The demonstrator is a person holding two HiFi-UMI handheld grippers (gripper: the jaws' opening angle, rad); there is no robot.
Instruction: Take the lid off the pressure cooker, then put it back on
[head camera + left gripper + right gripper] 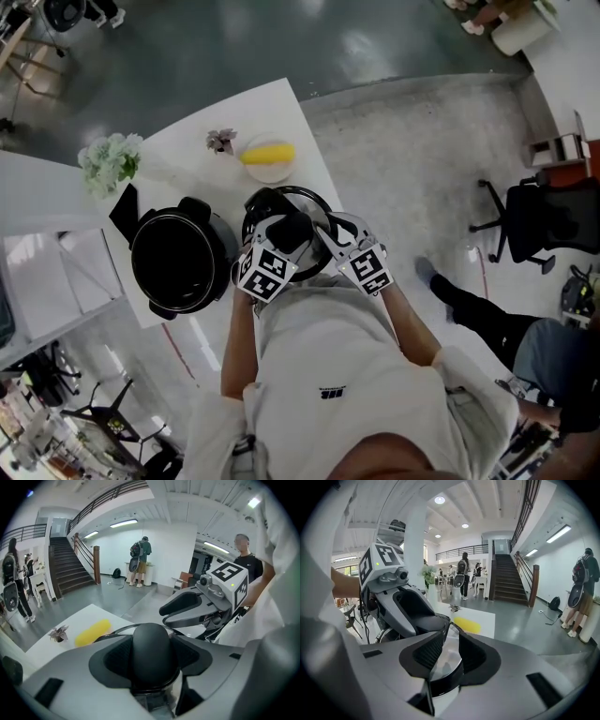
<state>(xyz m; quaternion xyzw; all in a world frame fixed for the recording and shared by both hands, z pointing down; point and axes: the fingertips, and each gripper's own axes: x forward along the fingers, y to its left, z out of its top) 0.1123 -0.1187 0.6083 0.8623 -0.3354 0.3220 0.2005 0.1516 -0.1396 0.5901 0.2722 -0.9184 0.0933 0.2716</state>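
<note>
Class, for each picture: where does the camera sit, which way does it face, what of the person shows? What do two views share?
Head view: on the head, facing steeply down at table, pot and lid; arms, shirt show.
Left gripper view: on the left gripper, along jaws closed on the lid's knob; shirt at right.
Right gripper view: on the right gripper, along jaws gripping the lid's rim; forearm at left.
Shared: both gripper views show the staircase.

White short-sleeved T-shirt (328,375), black print (332,393) at chest. Grey left gripper (286,230) and right gripper (328,234), black ribbed pads (426,651). White cube (264,273) with black square markers on each.
</note>
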